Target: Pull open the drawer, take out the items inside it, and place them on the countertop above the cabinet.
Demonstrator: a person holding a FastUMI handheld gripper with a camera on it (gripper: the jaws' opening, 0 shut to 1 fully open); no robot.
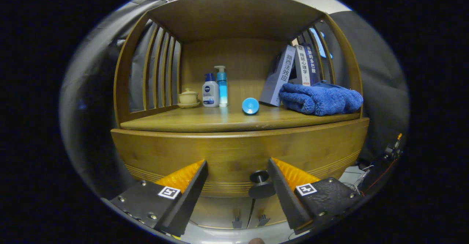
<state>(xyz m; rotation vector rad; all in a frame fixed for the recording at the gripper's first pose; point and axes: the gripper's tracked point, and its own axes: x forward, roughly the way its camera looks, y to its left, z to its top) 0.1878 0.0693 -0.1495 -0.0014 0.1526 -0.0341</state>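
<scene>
A wooden cabinet faces me, its closed drawer front (238, 152) curving across just beyond my fingers. The dark round drawer knob (261, 183) sits low on the drawer front, close to the inner side of my right finger (284, 192) and well apart from the left finger (190, 189). My gripper (237, 165) is open, with nothing held between its fingers. The countertop (220, 119) lies above the drawer. What the drawer holds is hidden.
On the countertop stand a small lidded cup on a saucer (188, 98), two pump bottles (215, 90), a small blue round thing (250, 106), several leaning books (293, 71) and a folded blue towel (320, 98). Slatted sides and a shelf roof enclose it. Cabinet doors (249, 214) show below.
</scene>
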